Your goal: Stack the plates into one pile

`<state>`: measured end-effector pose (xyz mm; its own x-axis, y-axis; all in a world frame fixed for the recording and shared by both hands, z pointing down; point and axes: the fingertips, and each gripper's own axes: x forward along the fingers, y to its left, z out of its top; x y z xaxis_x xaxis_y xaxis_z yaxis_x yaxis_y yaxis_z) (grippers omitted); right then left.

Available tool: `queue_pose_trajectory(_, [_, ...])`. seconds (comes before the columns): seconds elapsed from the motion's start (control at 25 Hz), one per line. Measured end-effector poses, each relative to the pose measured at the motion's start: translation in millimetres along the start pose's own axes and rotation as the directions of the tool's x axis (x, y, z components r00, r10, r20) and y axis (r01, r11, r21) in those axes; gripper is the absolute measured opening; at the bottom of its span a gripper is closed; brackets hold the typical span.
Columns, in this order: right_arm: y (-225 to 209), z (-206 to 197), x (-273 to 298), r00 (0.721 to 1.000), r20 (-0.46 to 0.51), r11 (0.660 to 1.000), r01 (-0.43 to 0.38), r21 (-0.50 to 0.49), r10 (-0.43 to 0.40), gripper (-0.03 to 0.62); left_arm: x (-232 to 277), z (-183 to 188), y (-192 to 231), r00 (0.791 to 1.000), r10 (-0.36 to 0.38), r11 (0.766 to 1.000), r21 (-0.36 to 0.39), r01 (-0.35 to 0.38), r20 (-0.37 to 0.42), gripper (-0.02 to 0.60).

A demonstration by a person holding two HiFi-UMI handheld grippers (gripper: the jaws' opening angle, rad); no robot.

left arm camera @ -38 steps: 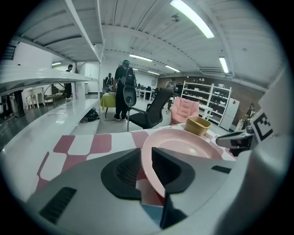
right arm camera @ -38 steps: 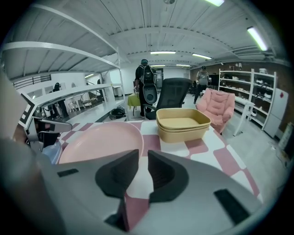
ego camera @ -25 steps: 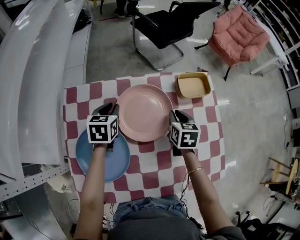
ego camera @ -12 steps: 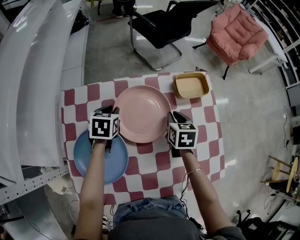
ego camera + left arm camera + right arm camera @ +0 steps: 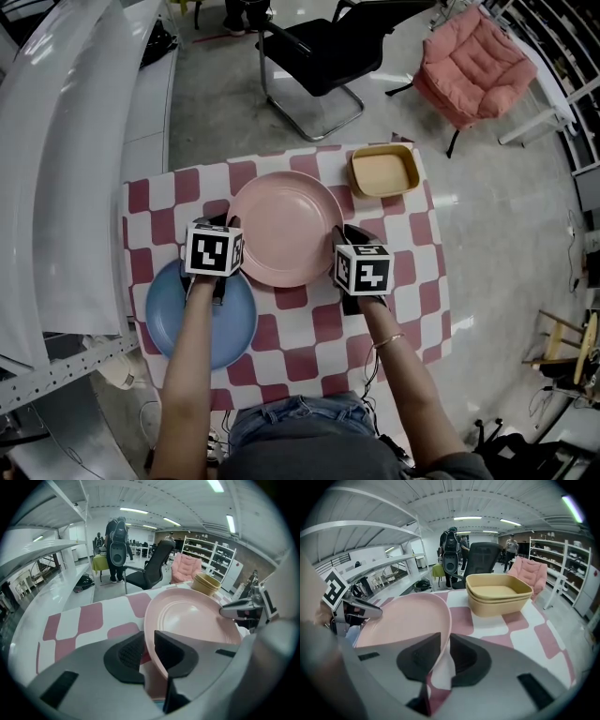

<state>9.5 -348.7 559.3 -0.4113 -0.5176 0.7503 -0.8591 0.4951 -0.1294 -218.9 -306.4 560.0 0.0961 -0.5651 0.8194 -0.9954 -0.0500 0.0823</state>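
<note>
Pink plate (image 5: 286, 228), hollow side up at the middle of the checkered worktop (image 5: 309, 328). Your left tool (image 5: 228, 223), its jaws just closed inward, pinches the left rim, and your right tool (image 5: 342, 231) pinches the right rim. The blue plate (image 5: 164, 314) lies to the near left, just beside the pink one and partly under your left forearm, so your left hand is nearer and the carry probably runs that way. Both plates are round, so there is no long axis to line up.
</note>
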Motion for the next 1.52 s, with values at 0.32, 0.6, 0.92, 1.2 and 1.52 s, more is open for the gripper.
queue_pose_trajectory(0.32, [0.2,1.9,-1.1,1.000,0.018,1.000,0.006,0.019,-0.006,0.066,-0.3,2.1,1.7,0.999,0.029,0.998,0.055,-0.030,0.018,0.052])
queue_pose_trajectory(0.6, [0.4,5.5,-4.4,0.999,0.032,0.999,-0.001,0.041,-0.001,0.066,-10.3,5.8,0.2,0.999,0.002,1.000,-0.017,-0.001,0.044,0.051])
queue_pose_trajectory(0.92, [1.0,11.7,-9.4,0.999,0.053,0.997,-0.003,0.072,-0.001,0.066,-19.6,18.8,2.0,0.992,0.008,0.998,-0.065,0.000,0.130,0.040])
queue_pose_trajectory(1.2, [0.8,20.8,-18.7,0.996,0.086,0.996,0.003,0.085,-0.010,0.066,-35.1,34.6,-0.2,0.979,0.009,0.999,-0.054,0.002,0.205,0.032])
queue_pose_trajectory(1.52, [7.9,32.8,-31.5,0.991,0.132,0.996,-0.006,0.092,-0.006,0.066,-59.6,45.2,1.7,0.964,0.011,0.997,-0.072,0.008,0.266,0.029])
